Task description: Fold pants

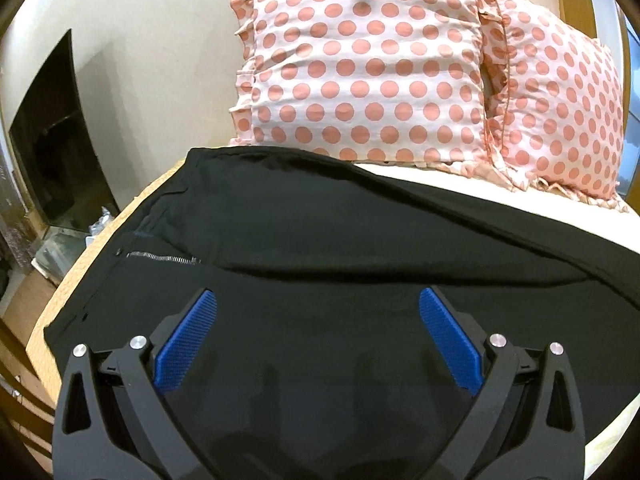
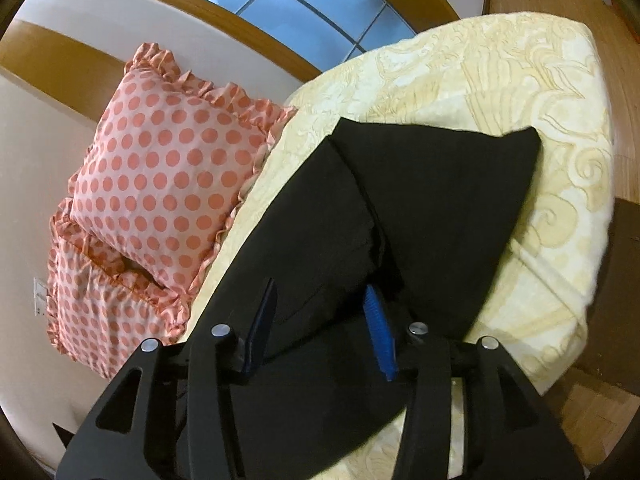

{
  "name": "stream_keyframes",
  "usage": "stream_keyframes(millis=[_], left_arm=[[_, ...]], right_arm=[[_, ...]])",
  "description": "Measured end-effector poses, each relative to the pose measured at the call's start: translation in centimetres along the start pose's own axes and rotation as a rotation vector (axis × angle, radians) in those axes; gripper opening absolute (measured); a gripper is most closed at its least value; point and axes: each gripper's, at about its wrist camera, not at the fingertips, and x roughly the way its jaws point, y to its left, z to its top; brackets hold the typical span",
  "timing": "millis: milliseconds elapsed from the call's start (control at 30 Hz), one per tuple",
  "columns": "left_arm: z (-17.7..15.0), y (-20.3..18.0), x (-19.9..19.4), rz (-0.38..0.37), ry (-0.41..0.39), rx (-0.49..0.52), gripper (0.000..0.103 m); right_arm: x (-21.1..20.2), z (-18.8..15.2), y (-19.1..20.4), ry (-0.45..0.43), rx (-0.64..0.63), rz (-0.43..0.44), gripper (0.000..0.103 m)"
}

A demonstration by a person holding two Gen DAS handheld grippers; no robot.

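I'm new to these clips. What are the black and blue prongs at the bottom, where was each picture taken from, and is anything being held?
The prongs are two-finger grippers that a person holds, one per hand; a camera on each looks along its fingers. The left wrist view shows the left gripper wide open above black pants with a zipper, spread on a cream bedspread. The right wrist view shows the right gripper narrower, with cloth between its fingers; whether it pinches is unclear. Polka-dot pillows lie behind.
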Motion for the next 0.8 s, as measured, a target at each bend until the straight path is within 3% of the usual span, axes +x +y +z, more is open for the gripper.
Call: stream_keyframes(millis=[67,133,267,433,667,733,800], left_arm=[[1.3,1.0,1.1,-0.013,0.017,-0.015,0.101],[2.4,1.8,2.2,-0.037,0.039,-0.037,0.101],[5.3,4.4,4.9,-0.163,0.063,-0.139,0.101],[10.7,6.5,11.4,-0.126,0.136,-0.261,0.099],[14.9,7.0,22.4,0.014,0.320,-0.268,0.064],[15.3,7.6,24.7,0.030,0.365,-0.297,0.049],[15.3,8.4,26.0,0.015,0.397,-0.340,0.015]], right_arm=[[0.8,0.1,0.6,-0.013,-0.024,-0.027,0.037],[2.2,0.4,0.8,-0.004,-0.044,-0.046,0.003],[1.6,1.2,-1.0,-0.036,0.034,0.075,0.002],[0.4,1.5,-2.1,-0.074,0.068,0.117,0.002],[0.9,1.9,-2.1,-0.053,0.064,0.118,0.002],[1.0,2.1,-1.9,-0.052,0.051,0.116,0.002],[1.0,2.3,-1.6,-0.052,0.028,0.108,0.002]])
